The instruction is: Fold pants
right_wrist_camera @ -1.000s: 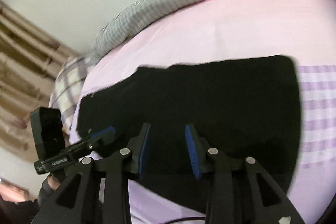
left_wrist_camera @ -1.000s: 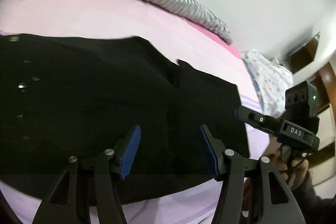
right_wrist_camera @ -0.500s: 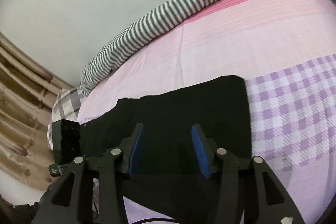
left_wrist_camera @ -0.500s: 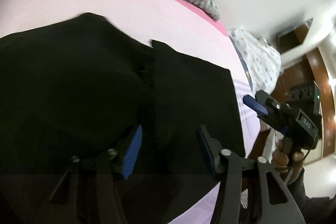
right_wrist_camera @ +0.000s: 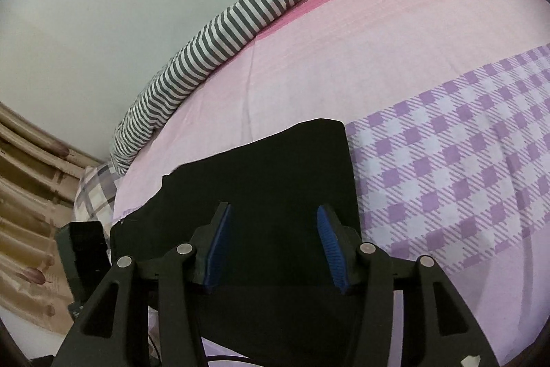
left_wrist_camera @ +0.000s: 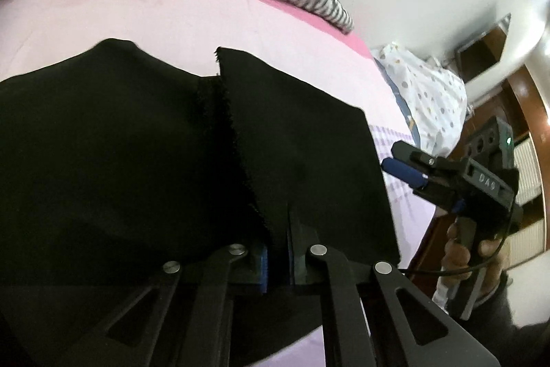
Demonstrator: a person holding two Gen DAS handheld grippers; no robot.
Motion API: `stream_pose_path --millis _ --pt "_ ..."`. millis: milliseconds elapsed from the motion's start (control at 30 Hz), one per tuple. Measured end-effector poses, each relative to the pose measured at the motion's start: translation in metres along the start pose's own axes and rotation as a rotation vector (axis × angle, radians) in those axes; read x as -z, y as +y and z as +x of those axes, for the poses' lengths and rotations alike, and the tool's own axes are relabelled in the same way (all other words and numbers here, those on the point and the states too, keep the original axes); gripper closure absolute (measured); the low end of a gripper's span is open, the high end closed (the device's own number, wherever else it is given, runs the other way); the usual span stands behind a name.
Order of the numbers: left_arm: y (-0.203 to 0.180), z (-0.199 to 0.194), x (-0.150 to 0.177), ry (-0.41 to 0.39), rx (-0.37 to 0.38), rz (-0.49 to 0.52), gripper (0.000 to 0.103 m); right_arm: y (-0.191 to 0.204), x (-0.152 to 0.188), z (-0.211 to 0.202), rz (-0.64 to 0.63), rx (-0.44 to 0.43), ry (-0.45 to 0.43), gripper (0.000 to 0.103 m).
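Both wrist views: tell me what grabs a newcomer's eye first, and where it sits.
The black fabric pants dominate, spread across the pale pink bedsheet. In the left wrist view, the left tool is shut on a raised fold of them; the right tool hangs open above the pants. A grey-and-white striped bolster lines the bed's far edge.

I count one pair of black pants (left_wrist_camera: pixel 144 160), spread low in the frame on one bed (right_wrist_camera: pixel 343 64). I have two grippers: my left gripper (left_wrist_camera: pixel 276 258) at the bottom centre of its own view, and my right gripper (right_wrist_camera: pixel 273 245) at the bottom centre of its view. One striped bolster (right_wrist_camera: pixel 240 19) runs along the upper edge of the bed. One spotted pillow (left_wrist_camera: pixel 426 95) sits at the right. One plaid pillow (right_wrist_camera: pixel 94 191) lies at the left.
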State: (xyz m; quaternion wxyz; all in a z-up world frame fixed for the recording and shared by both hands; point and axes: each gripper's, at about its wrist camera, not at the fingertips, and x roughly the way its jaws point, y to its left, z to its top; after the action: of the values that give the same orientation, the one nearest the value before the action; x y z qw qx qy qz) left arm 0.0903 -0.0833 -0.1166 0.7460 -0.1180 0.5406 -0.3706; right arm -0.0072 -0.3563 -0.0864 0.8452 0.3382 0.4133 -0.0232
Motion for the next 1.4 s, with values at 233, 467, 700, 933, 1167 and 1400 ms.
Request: stream_pose_path --millis 233,467,700,933,1167,1400 --pt "0.027 -0.021 0.017 0.016 -0.054 -0.050 0.095 0.022 0.008 0.003 -0.087 -0.006 0.012 0.053" --pt "0.034 -0.010 0.019 0.039 -0.112 -0.048 0.091 0.028 0.019 0.017 -0.120 0.017 0.063 0.053" --pt "0.041 -0.027 0.017 0.006 -0.182 -0.071 0.068 0.024 0.028 0.031 -0.093 0.030 0.118 0.053" --pt "0.075 -0.091 0.034 -0.153 -0.215 -0.218 0.063 0.039 0.040 0.042 -0.147 0.050 0.152 0.051" --pt "0.118 -0.158 0.072 -0.327 -0.255 -0.408 0.063 0.067 0.059 0.056 -0.236 0.053 0.192 0.047" --pt "0.160 -0.198 0.114 -0.457 -0.240 -0.617 0.063 0.098 0.084 0.072 -0.275 -0.029 0.274 0.046"
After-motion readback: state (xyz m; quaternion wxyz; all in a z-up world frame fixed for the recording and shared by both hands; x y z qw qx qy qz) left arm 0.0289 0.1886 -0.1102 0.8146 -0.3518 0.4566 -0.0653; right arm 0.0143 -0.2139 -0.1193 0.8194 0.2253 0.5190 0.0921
